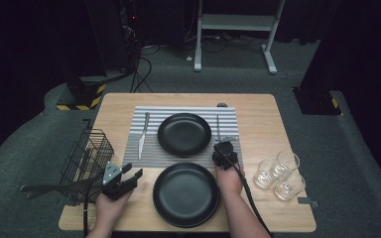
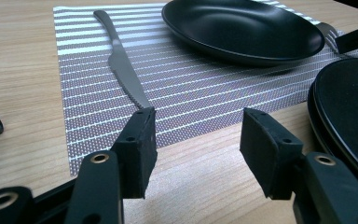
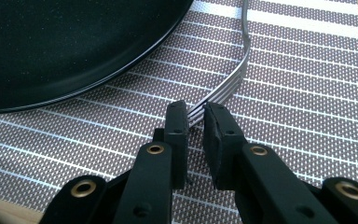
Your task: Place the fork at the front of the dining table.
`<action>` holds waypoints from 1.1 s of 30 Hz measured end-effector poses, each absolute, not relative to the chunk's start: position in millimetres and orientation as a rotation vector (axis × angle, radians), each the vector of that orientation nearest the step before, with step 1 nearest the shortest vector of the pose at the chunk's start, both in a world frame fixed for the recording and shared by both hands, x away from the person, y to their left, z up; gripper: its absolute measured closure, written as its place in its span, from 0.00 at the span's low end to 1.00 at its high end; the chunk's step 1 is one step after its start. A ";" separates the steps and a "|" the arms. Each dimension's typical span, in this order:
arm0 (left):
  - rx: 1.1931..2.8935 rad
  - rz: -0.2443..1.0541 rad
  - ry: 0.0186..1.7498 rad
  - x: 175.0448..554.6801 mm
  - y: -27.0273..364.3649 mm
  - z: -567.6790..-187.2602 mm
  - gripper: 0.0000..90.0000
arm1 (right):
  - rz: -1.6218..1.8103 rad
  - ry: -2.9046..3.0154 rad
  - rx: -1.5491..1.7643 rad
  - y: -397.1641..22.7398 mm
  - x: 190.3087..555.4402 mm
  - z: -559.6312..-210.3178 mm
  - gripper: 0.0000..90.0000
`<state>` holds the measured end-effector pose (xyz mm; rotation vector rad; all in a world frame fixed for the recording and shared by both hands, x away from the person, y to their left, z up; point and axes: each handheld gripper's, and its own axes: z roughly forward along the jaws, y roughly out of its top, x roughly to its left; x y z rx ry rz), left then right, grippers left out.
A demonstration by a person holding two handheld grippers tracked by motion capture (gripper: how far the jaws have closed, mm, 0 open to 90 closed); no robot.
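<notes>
Right gripper [image 3: 195,122] pinches the tines of the slim silver metal fork [image 3: 242,60] on the striped woven placemat [image 3: 307,93], handle running straight ahead beyond its jaws, while left gripper [image 2: 196,140] hovers spread, farther off.

A placemat [image 1: 183,131] lies across the far middle of the surface [image 1: 258,109]. On it a plate [image 1: 184,134] sits in the centre, with a knife [image 1: 142,135] on the mat to its left and a fork [image 1: 218,126] on the mat to its right. A second plate [image 1: 185,194] rests on the bare surface nearer the person, just before the mat. A wire basket [image 1: 87,156] stands at the left edge, and three glasses [image 1: 279,174] cluster near the right edge. The right gripper [image 3: 196,119] has its jaws at the fork's tines; the left gripper [image 2: 196,140] is left of the near plate.
</notes>
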<state>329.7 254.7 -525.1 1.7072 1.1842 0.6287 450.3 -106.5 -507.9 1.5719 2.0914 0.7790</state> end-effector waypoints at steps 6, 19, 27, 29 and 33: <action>1.708 0.630 1.185 329.7 254.7 -525.1 0.51 | 0.815 2.090 1.558 -107.6 448.7 -503.7 0.80; 1.711 0.630 1.186 330.1 254.7 -525.1 0.51 | 0.833 2.087 1.526 -114.9 449.7 -486.1 0.92; 1.712 0.628 1.185 330.0 254.6 -525.1 0.51 | 0.845 2.058 1.530 -116.6 454.8 -476.2 0.92; 1.712 0.630 1.187 330.1 254.7 -525.1 0.51 | 0.853 2.050 1.518 -116.2 457.0 -470.3 0.92; 1.713 0.630 1.186 330.0 254.8 -525.1 0.51 | 0.862 2.042 1.505 -114.1 461.8 -460.5 0.92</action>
